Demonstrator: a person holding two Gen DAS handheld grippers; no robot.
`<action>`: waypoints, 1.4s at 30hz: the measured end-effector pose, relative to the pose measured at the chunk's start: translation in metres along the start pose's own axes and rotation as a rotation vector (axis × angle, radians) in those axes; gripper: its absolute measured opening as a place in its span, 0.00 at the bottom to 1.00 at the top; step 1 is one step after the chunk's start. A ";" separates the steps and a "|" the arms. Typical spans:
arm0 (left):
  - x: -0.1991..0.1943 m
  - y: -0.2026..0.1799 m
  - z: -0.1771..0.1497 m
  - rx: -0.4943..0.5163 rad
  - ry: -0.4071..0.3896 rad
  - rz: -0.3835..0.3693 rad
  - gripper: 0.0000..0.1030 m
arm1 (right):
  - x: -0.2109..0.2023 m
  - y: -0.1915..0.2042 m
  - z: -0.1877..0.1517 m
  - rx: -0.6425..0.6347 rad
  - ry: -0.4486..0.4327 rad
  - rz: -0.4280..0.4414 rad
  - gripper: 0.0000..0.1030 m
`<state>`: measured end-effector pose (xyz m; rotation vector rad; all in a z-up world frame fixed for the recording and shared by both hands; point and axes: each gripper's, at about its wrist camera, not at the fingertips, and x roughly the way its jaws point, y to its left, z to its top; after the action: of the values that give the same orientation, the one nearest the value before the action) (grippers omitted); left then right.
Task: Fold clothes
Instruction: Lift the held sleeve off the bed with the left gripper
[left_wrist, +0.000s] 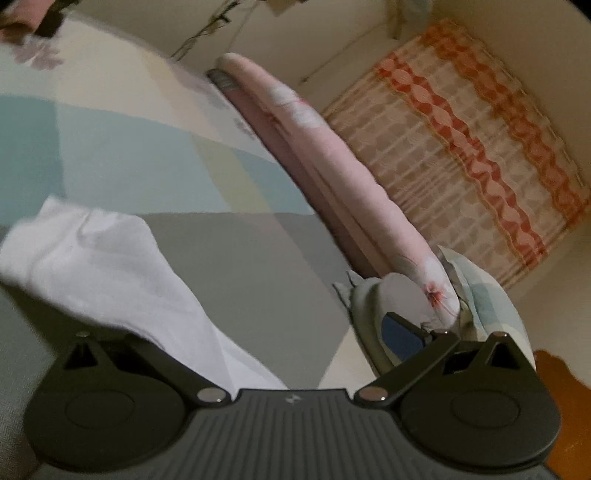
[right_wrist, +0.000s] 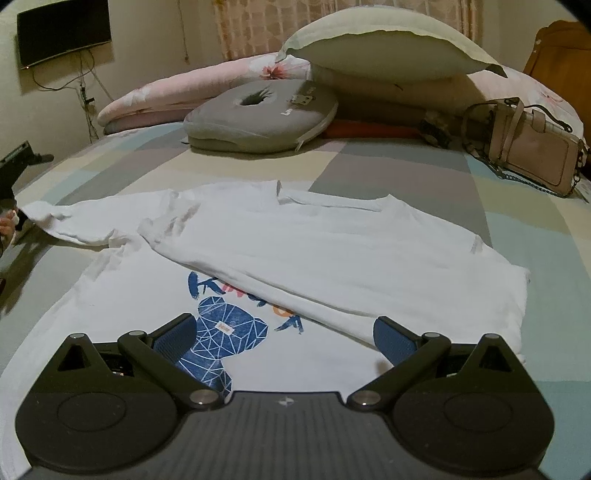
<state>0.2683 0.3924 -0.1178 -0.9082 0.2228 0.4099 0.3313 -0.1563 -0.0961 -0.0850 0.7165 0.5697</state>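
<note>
Spread flat across the middle of the bed (right_wrist: 369, 173), a soft white cotton T-shirt (right_wrist: 332, 258) lies with one side folded over its blue geometric bear print (right_wrist: 225, 332). Above its near hem, the right gripper (right_wrist: 284, 332) hangs with its blue ribbed pads wide apart, holding nothing. At the bed's left edge the left gripper (left_wrist: 236, 332) is spread open too, the crumpled sleeve (left_wrist: 110, 266) draped over one finger. Toward the head of the bed sit a grey ring-shaped cushion (right_wrist: 258, 122), a plump pale pillow (right_wrist: 388, 48) and a beige leather handbag (right_wrist: 532, 151) with a chain strap.
</note>
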 end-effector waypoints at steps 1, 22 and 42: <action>-0.001 -0.006 0.001 0.019 0.006 -0.002 0.99 | 0.000 0.000 0.000 0.002 -0.001 0.002 1.00; -0.021 -0.156 -0.032 0.321 0.206 -0.045 0.99 | -0.030 -0.010 -0.011 0.023 0.059 0.065 1.00; -0.016 -0.299 -0.120 0.487 0.336 -0.179 0.99 | -0.065 -0.052 -0.042 0.065 0.093 0.033 1.00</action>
<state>0.3818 0.1293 0.0301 -0.5042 0.5209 0.0259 0.2929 -0.2414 -0.0923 -0.0395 0.8276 0.5767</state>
